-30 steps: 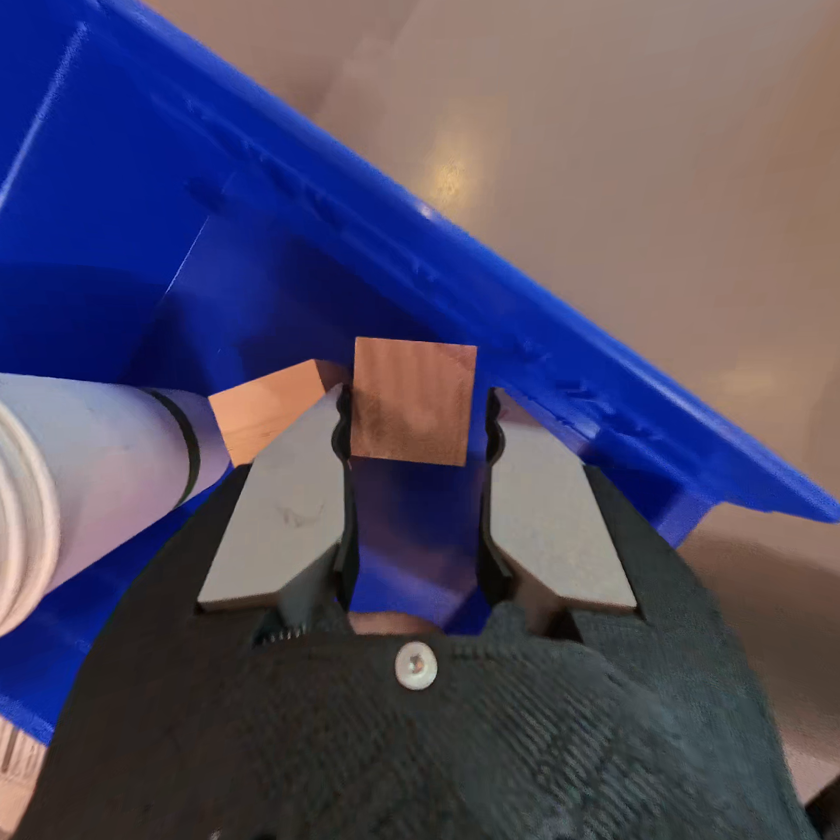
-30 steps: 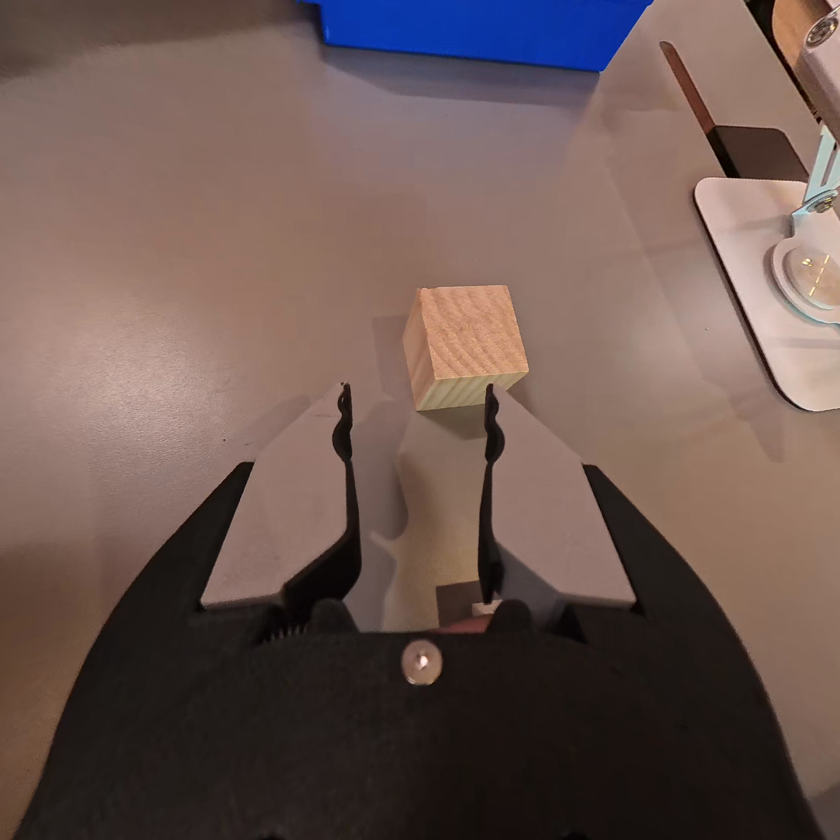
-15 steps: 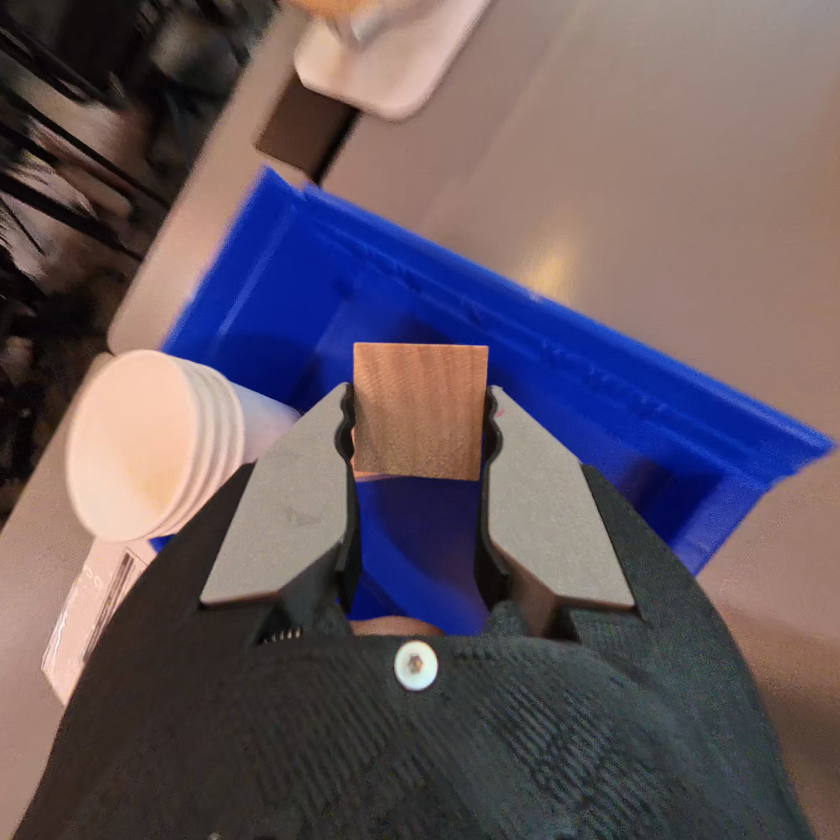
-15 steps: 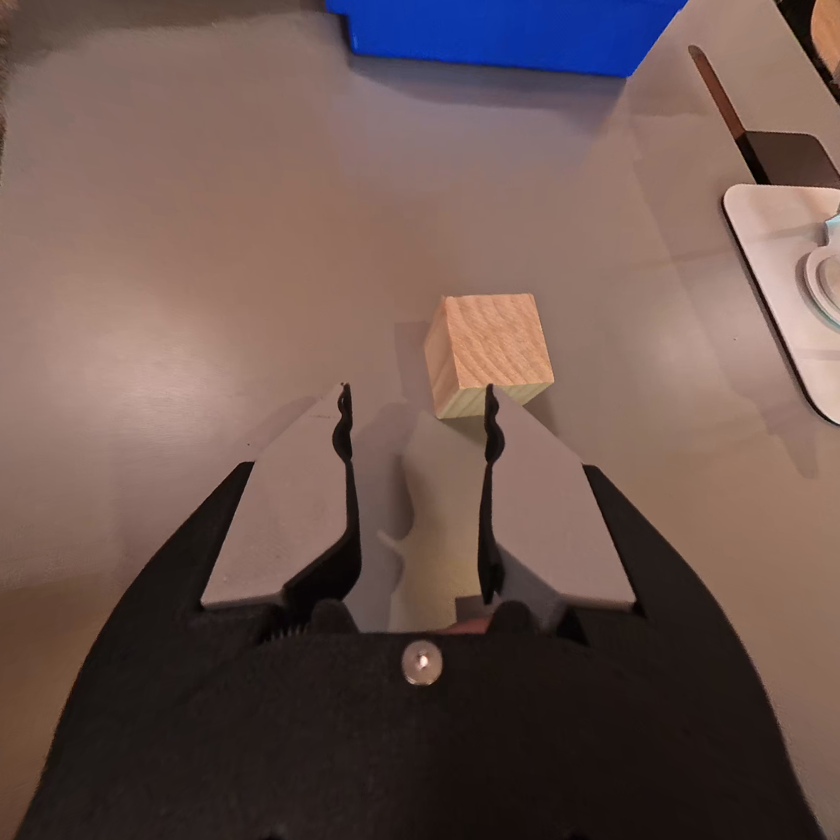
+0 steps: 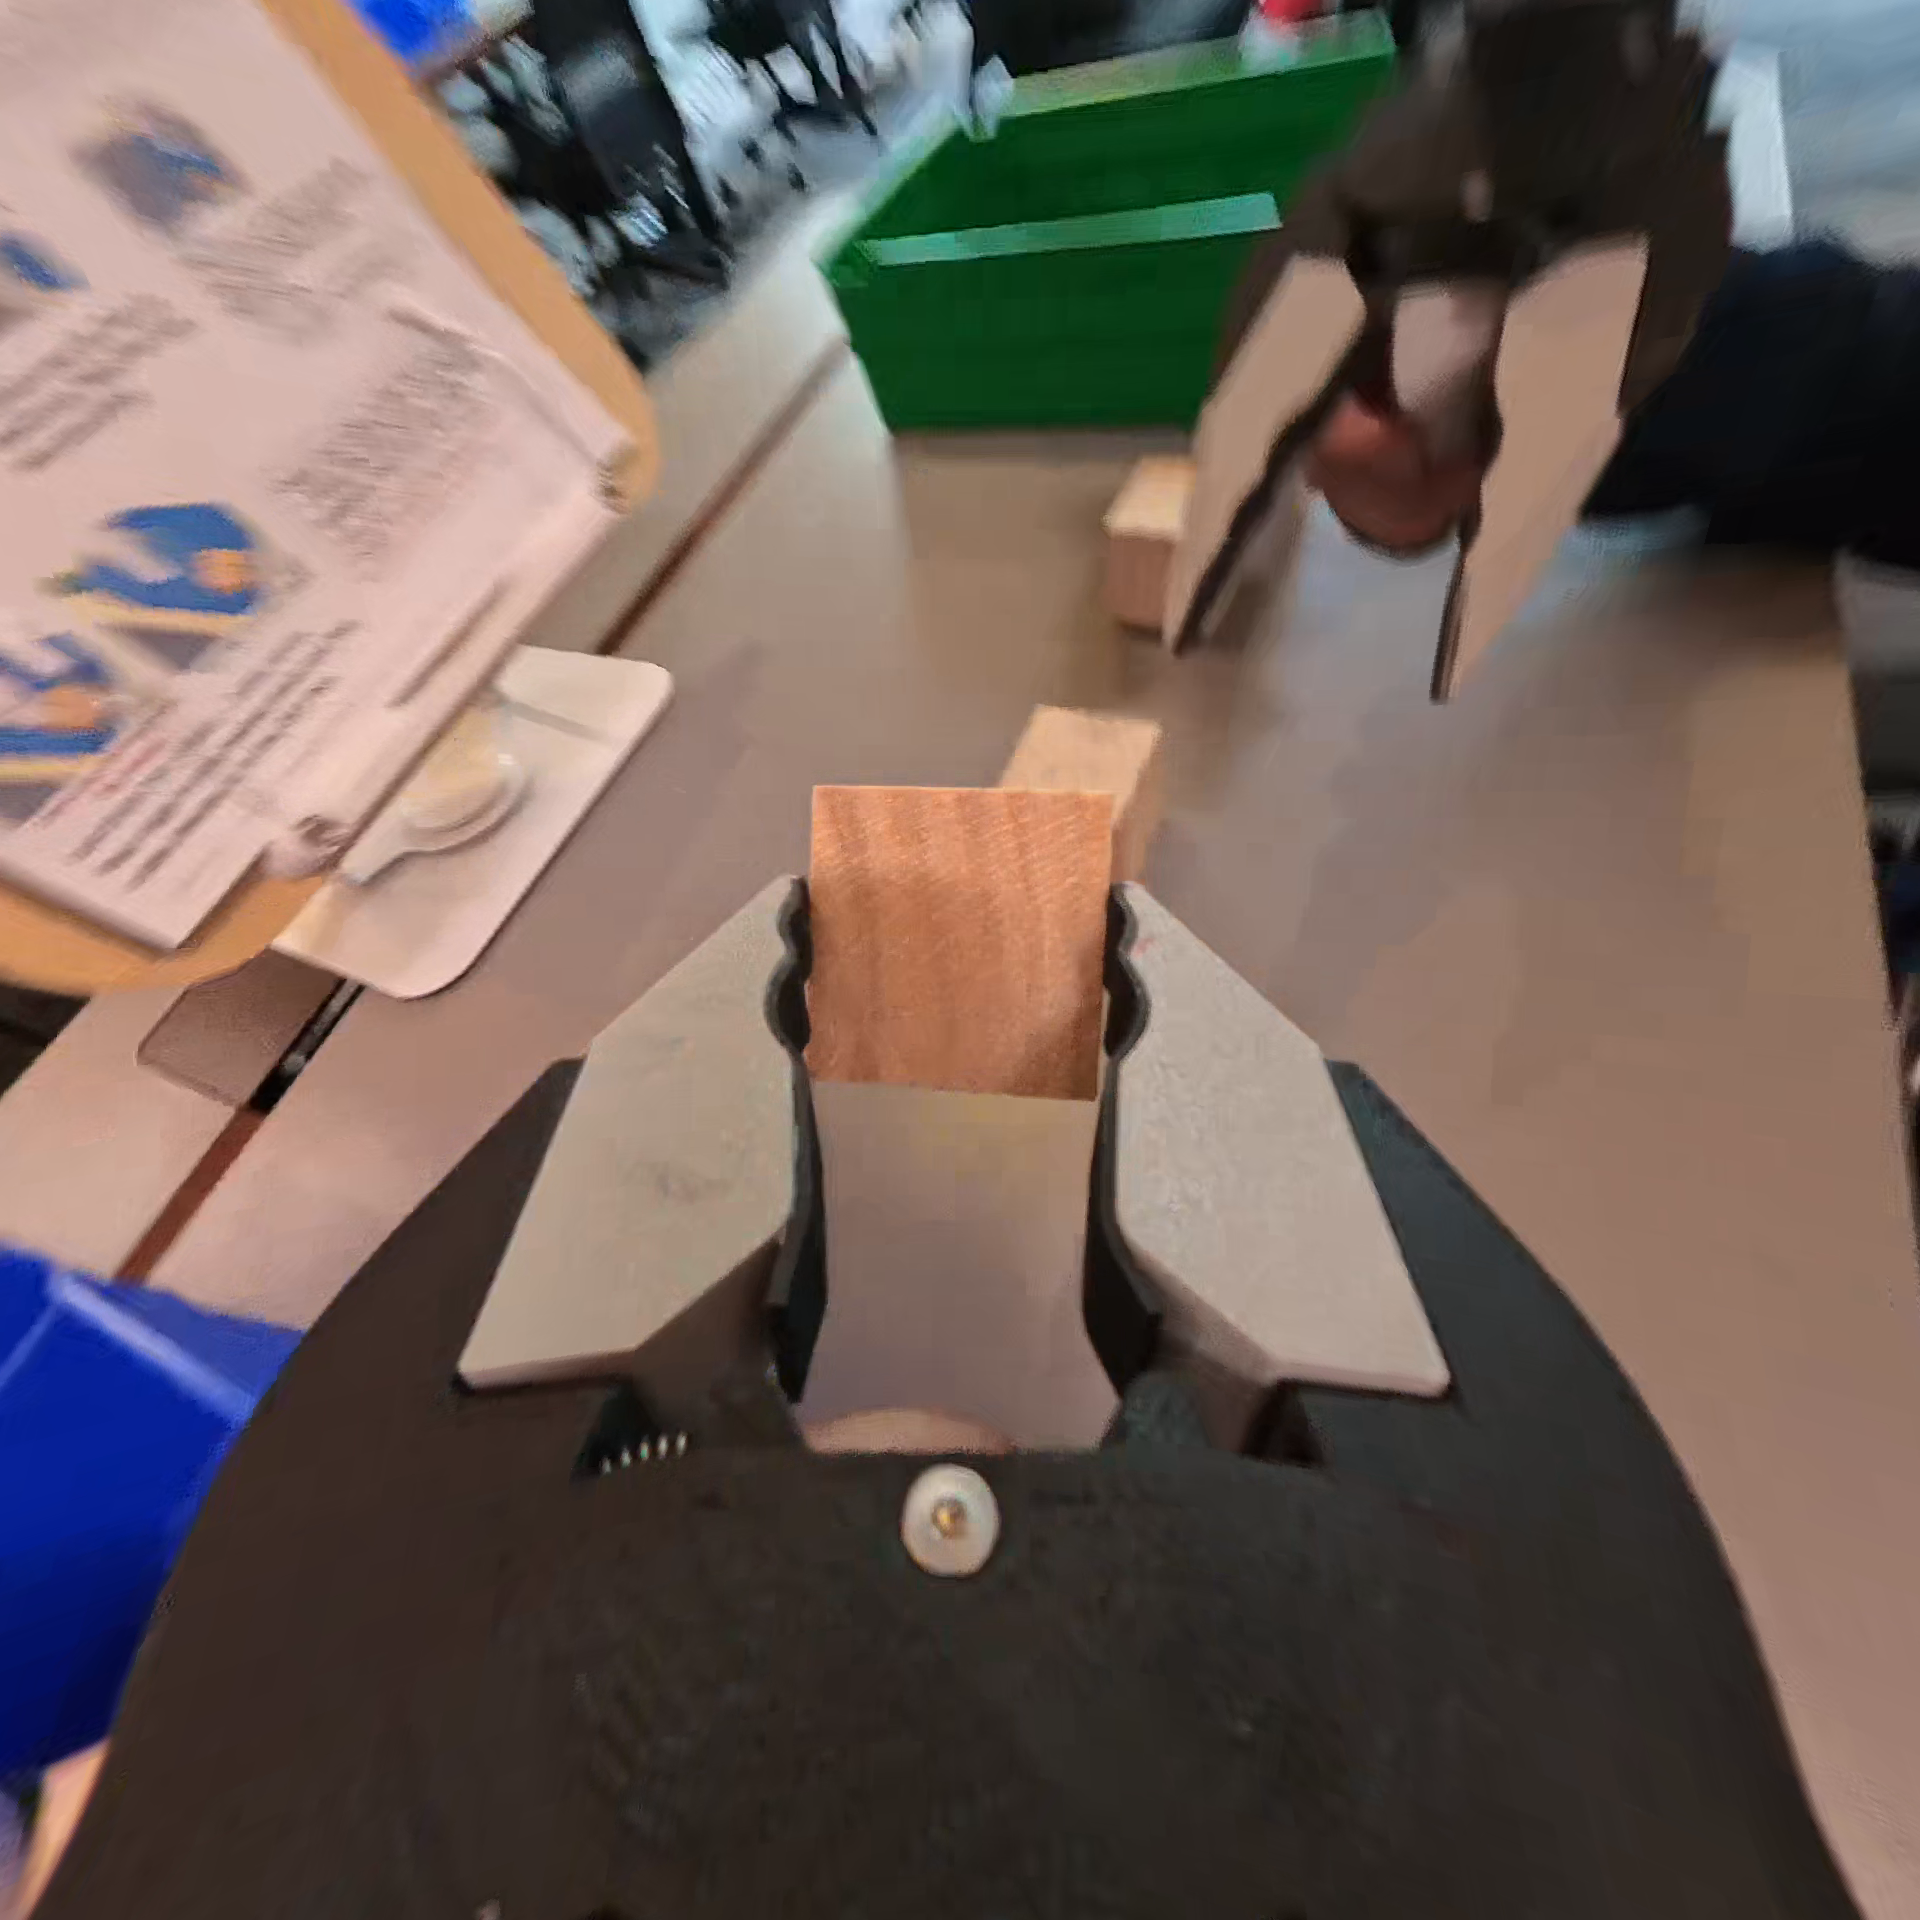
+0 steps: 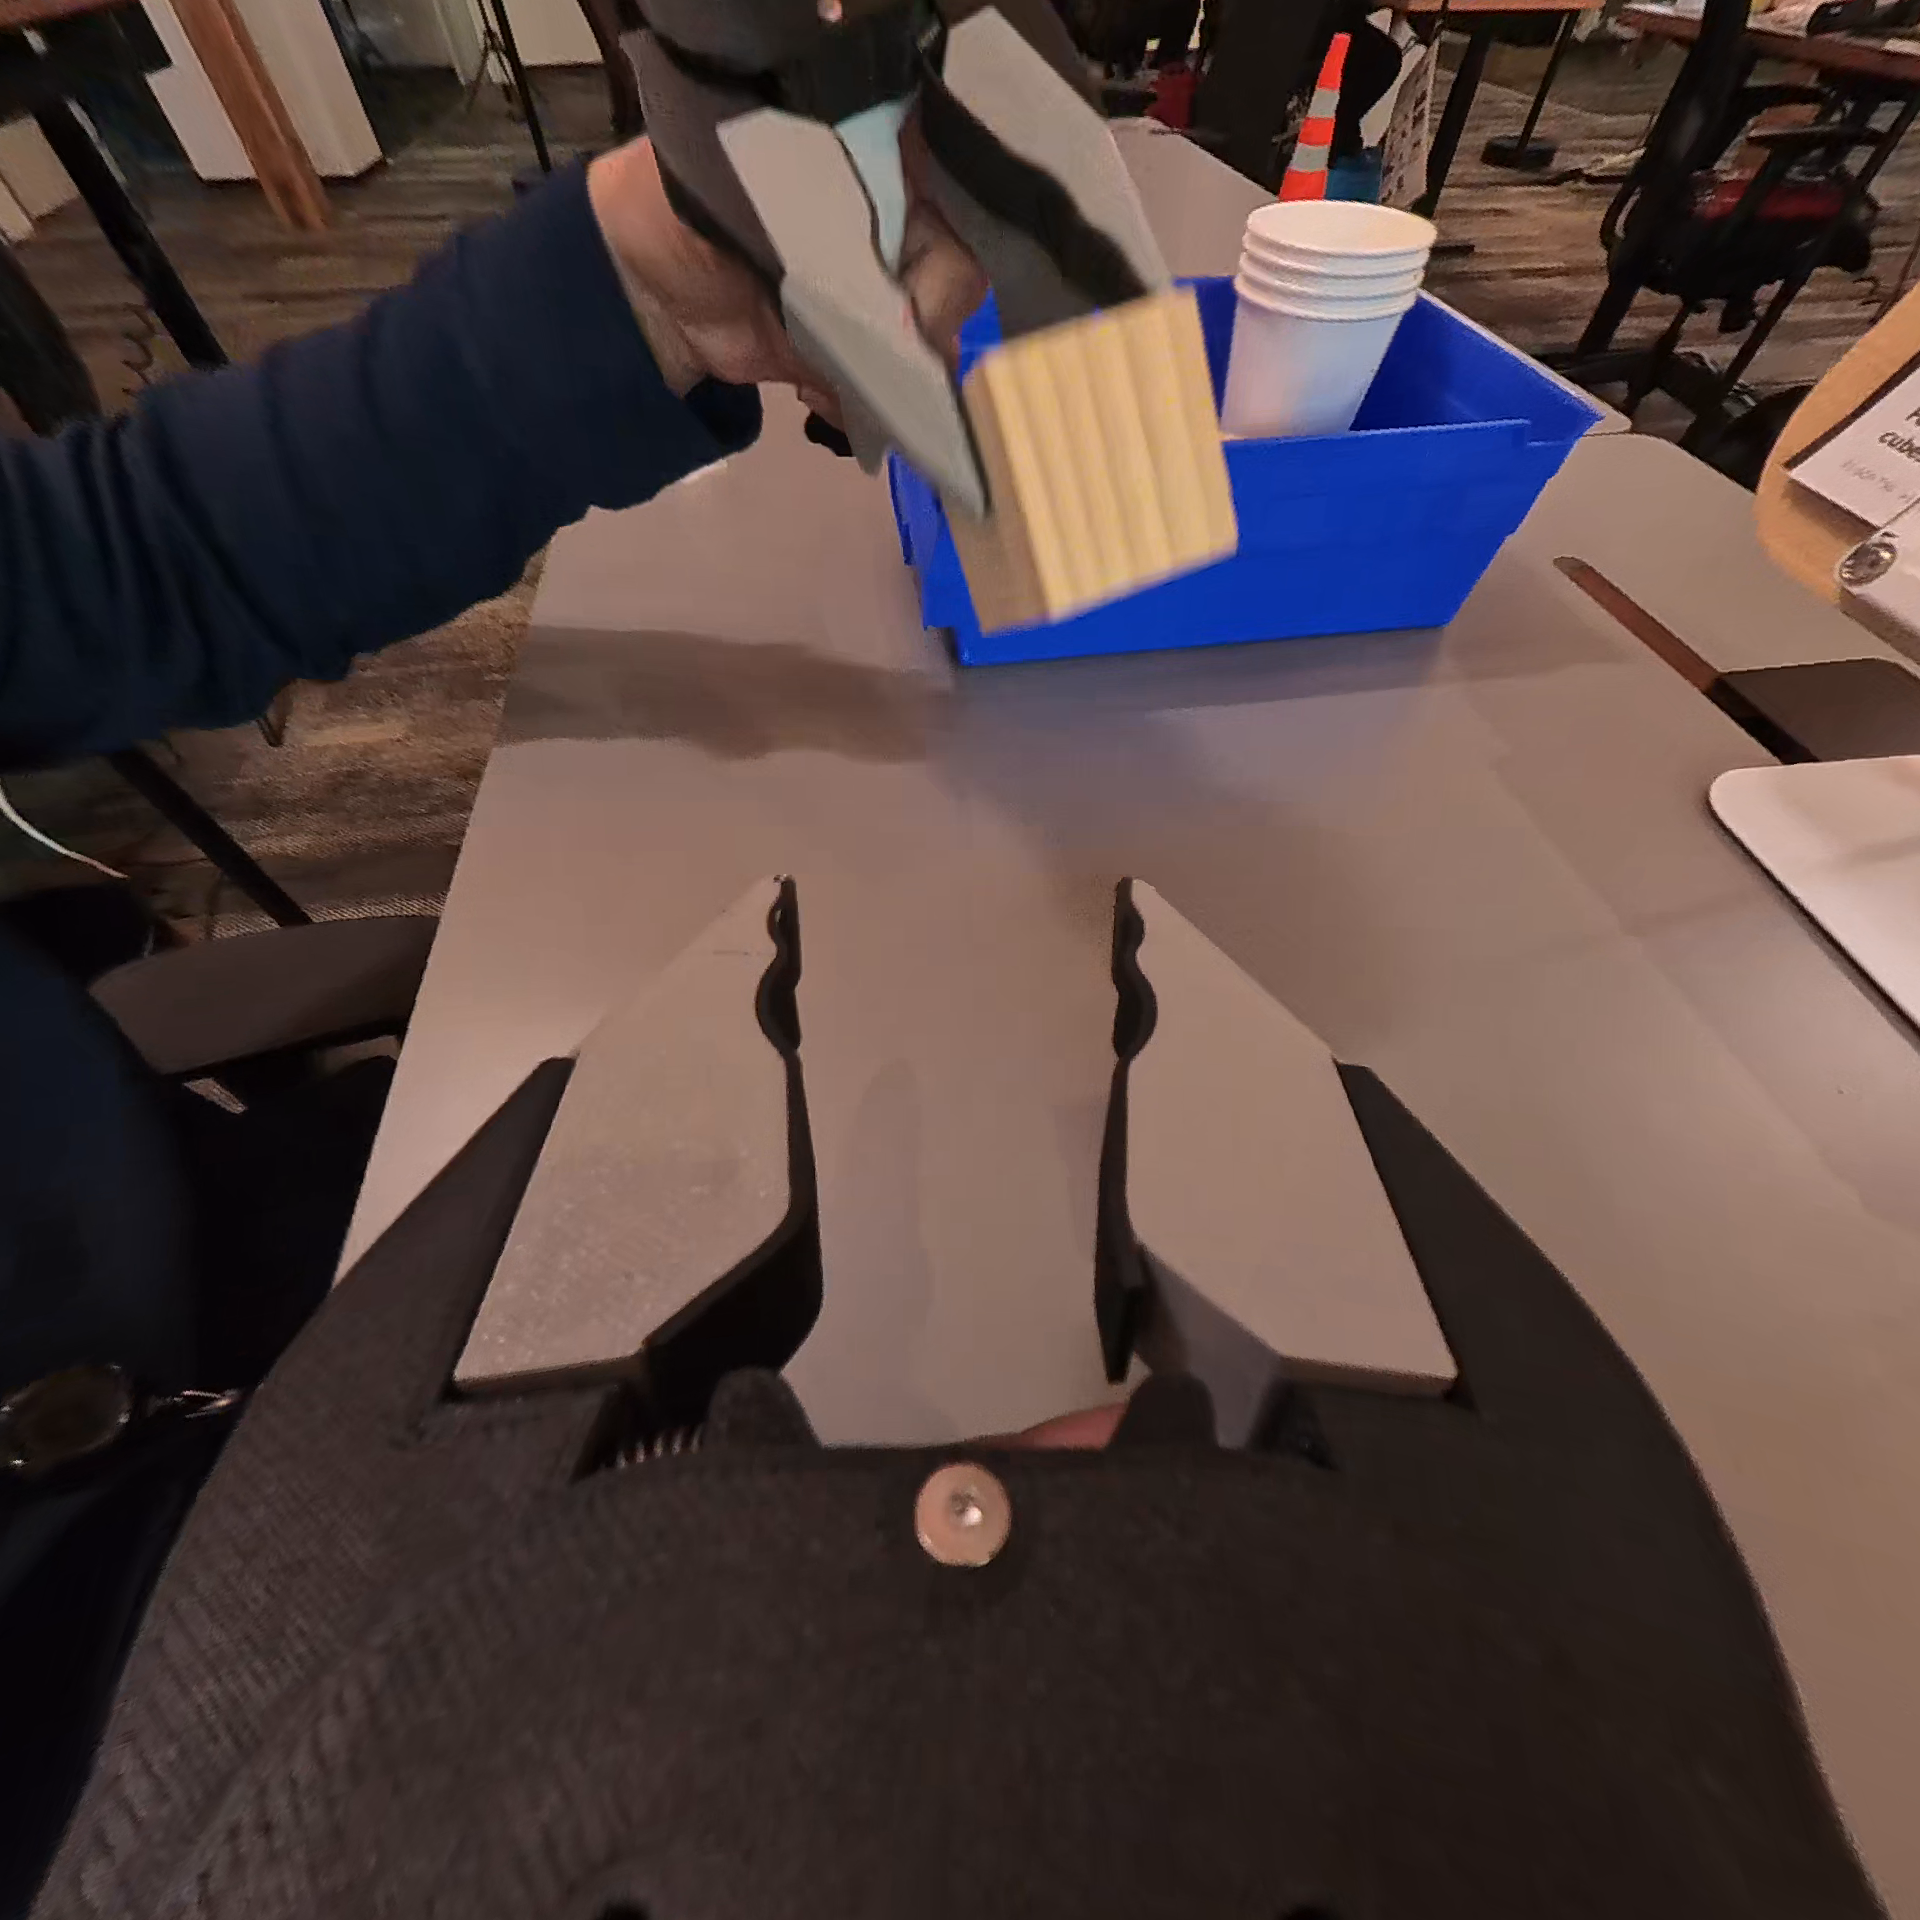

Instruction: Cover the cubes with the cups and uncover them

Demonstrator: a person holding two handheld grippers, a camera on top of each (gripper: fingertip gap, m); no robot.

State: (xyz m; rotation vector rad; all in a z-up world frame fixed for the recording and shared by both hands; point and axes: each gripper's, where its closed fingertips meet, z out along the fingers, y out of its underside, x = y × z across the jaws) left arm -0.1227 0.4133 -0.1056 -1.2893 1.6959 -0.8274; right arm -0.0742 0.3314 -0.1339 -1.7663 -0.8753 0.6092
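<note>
My left gripper (image 5: 958, 961) is shut on a wooden cube (image 5: 956, 940) and holds it above the grey table (image 5: 1455, 1039). The right wrist view shows that held cube (image 6: 1101, 468) in the air in front of the blue bin (image 6: 1299, 540). Two more pale wooden cubes sit on the table, one just beyond the held cube (image 5: 1091, 758) and one farther off (image 5: 1143, 540). My right gripper (image 6: 956, 935) is open and empty above bare table; it also shows in the left wrist view (image 5: 1320, 655). A stack of white paper cups (image 6: 1320, 312) stands in the blue bin.
A green crate (image 5: 1039, 301) stands at the table's far end. A clipboard with printed papers (image 5: 260, 416) on a white stand base (image 5: 499, 821) is at the left. A person's blue sleeve (image 6: 312, 499) reaches across the left side.
My left gripper lifted the cube out of the blue bin and swung it out over the table. My right gripper drew back and tilted up, away from the cube it stood over, still open.
</note>
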